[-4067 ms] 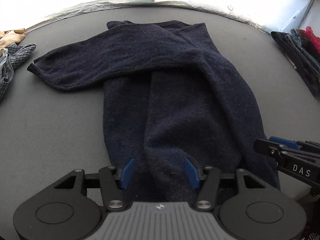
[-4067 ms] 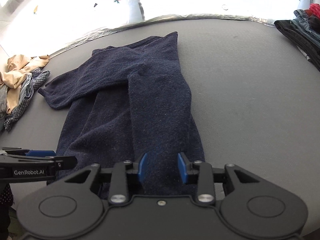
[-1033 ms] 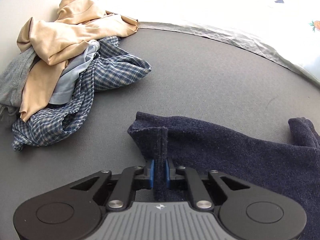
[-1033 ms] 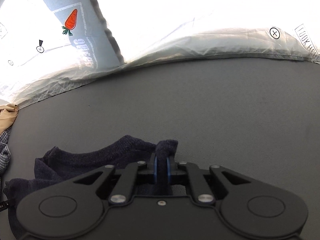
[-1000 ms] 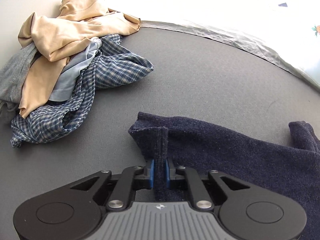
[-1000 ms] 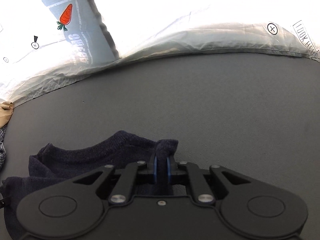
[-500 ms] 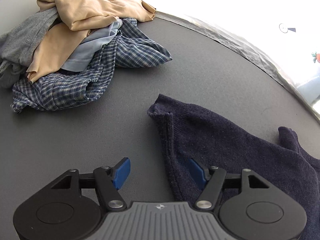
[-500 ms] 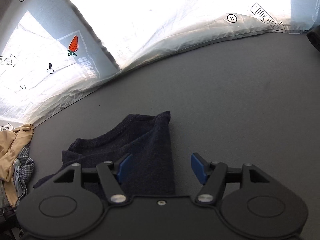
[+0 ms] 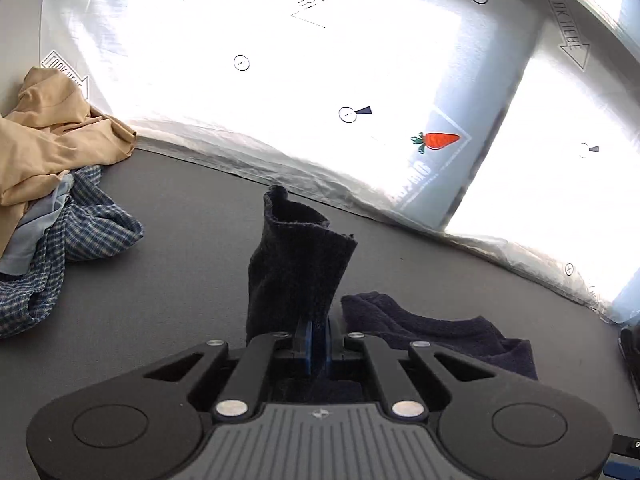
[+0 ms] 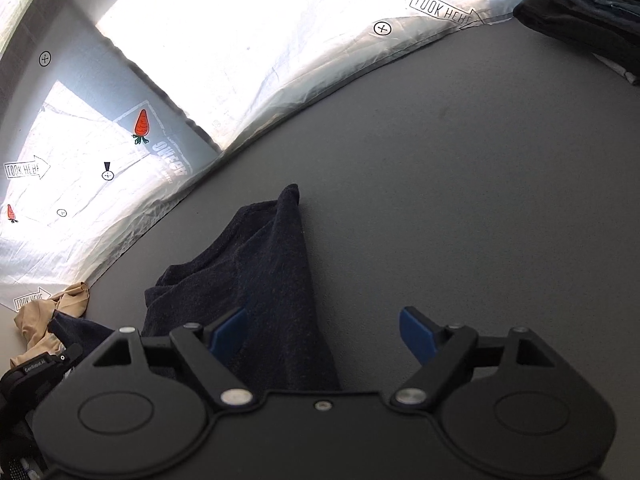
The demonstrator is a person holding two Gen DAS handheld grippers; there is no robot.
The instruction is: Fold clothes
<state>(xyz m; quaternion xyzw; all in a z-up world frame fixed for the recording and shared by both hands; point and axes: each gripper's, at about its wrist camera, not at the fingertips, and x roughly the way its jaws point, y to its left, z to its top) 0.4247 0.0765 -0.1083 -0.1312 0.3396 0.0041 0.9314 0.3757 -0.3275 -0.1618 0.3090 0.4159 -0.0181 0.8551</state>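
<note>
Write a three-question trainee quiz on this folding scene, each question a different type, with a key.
1. True or false: the left gripper is shut on the navy sweater.
2. The right gripper is: A) shut on cloth, B) open, C) out of view.
3. Fill in: the pile at the left holds a tan garment and a ____ shirt.

Key: 1 true; 2 B; 3 checked.

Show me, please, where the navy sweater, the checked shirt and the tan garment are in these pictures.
navy sweater [image 9: 296, 264], left wrist view, on the lifted sleeve end.
checked shirt [image 9: 80, 236], left wrist view, on its crumpled front fold.
tan garment [image 9: 48, 144], left wrist view, on the top of the pile.
</note>
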